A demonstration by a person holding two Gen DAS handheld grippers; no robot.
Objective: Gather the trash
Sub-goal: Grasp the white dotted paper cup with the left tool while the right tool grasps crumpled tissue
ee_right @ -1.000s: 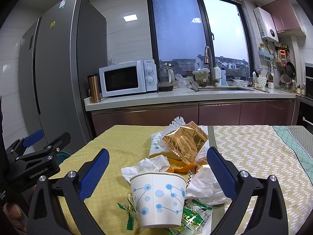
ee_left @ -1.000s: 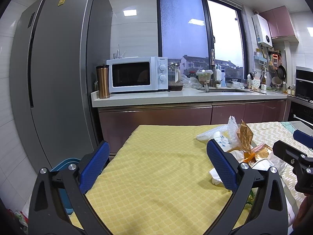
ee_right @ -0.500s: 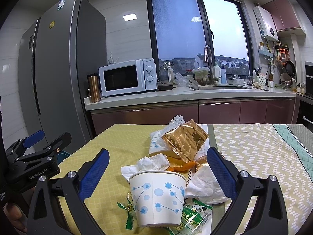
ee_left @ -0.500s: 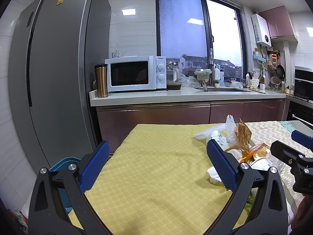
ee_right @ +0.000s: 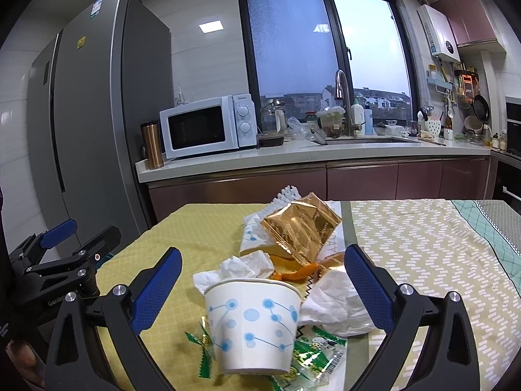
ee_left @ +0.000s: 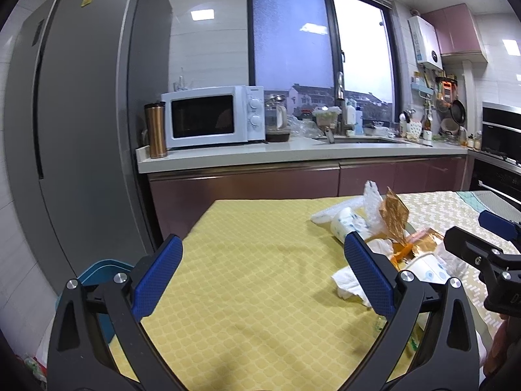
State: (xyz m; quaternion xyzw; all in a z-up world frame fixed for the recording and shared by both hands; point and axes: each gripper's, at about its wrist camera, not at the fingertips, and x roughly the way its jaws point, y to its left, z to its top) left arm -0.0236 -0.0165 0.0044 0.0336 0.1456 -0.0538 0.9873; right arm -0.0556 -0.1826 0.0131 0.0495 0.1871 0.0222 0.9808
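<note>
Right wrist: tongs [ee_right: 263,283] spread around paper cup [ee_right: 252,324].

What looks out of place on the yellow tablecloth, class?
A heap of litter sits on the yellow tablecloth: a white paper cup with blue dots, crumpled white tissues, a gold foil wrapper, orange peel and green sweet wrappers, all loosely jumbled together.

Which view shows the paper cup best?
The right wrist view: the paper cup stands whole and upright between the right gripper's open fingers, dot pattern clear. In the left wrist view only a sliver of the cup shows, behind the left gripper's finger.
</note>
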